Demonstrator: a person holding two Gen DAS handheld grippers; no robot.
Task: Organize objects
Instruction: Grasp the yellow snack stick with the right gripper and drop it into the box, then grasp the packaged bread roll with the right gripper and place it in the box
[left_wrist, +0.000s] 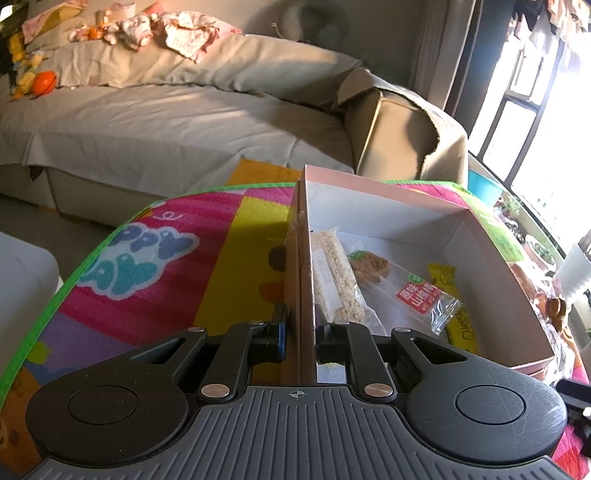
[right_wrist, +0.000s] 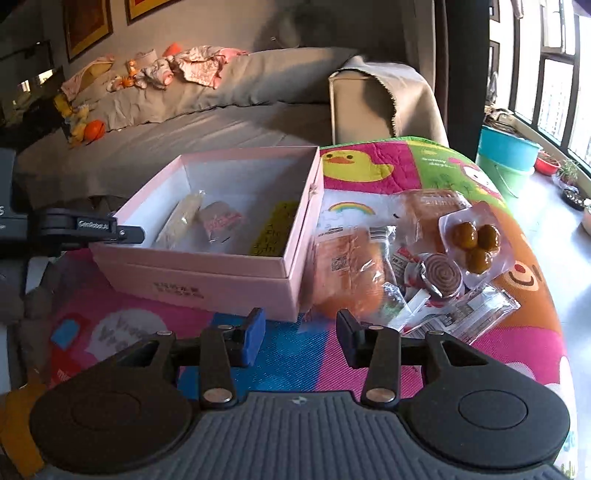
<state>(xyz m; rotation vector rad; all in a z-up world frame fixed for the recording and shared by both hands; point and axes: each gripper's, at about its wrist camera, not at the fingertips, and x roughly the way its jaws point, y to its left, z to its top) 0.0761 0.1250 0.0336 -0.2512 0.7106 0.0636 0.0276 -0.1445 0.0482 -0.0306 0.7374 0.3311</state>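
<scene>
Snacks (right_wrist: 417, 266) lie in a loose heap on the mat (right_wrist: 303, 354), touching the right wall of the pink box (right_wrist: 221, 273), and they sit just ahead and slightly right of the right gripper (right_wrist: 301, 338). Nearest its jaws is a bread pack (right_wrist: 343, 273), its long axis running away from the camera; beyond it lie a spiral roll (right_wrist: 441, 275), a pack of brown balls (right_wrist: 474, 240) and a second bread pack (right_wrist: 430, 214). The right jaws stand wide apart with nothing between them, hovering over the mat. Three items are already in the box: a rice bar (left_wrist: 338, 280), a hawthorn pack (left_wrist: 399, 284) and a yellow pack (left_wrist: 454, 306), all lying roughly parallel to the box's left wall. The left gripper (left_wrist: 301, 332) straddles that wall, one jaw outside and one inside, closed onto the cardboard, so it appears to be steadying the box. The right hand is clearly the nearer one to the heap, and the next pick likely means reaching forward and a little right, closing across the short width of the bread pack, then carrying it left over the box rim. A sofa (right_wrist: 221, 122) stands behind.
</scene>
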